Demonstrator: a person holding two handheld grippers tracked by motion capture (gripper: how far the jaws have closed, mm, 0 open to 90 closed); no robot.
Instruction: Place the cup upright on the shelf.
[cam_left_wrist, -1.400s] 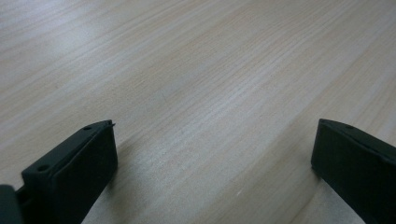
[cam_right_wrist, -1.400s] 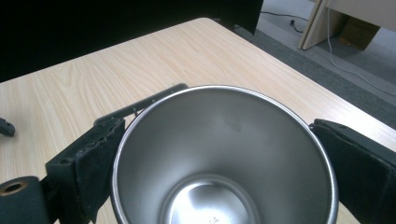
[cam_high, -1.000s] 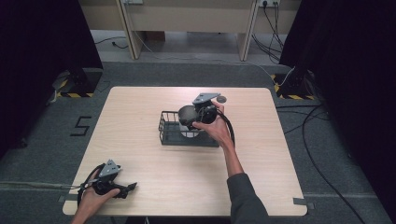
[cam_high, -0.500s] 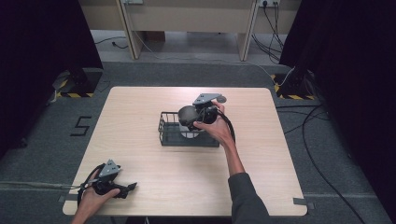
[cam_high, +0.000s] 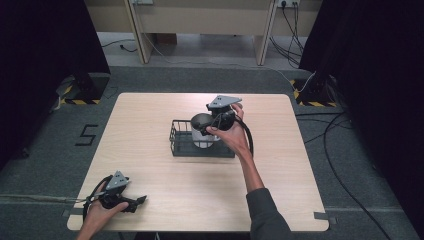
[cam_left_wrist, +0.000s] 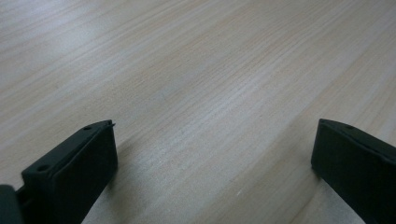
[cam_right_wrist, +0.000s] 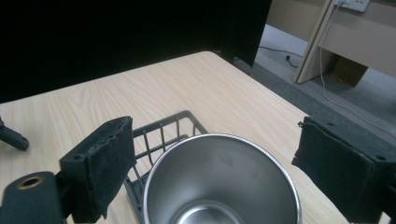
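Note:
A steel cup (cam_high: 202, 136) stands upright in the right part of a black wire basket (cam_high: 179, 141) at the table's middle. A hand holds my right gripper (cam_high: 208, 124) just over the cup's rim. In the right gripper view its jaws stand wide apart on either side of the empty cup (cam_right_wrist: 219, 186), and the pads (cam_right_wrist: 105, 158) do not touch it, so my right gripper (cam_right_wrist: 212, 144) is open. My left gripper (cam_high: 139, 201) rests on the table near the front left corner, held by the other hand. It is open (cam_left_wrist: 215, 140) over bare wood.
The light wooden table (cam_high: 150, 115) has bare room around the basket (cam_right_wrist: 161, 128). Cables trail from both grippers. Beyond the table's far edge lie grey floor, desk legs and loose cables. Dark curtains flank both sides.

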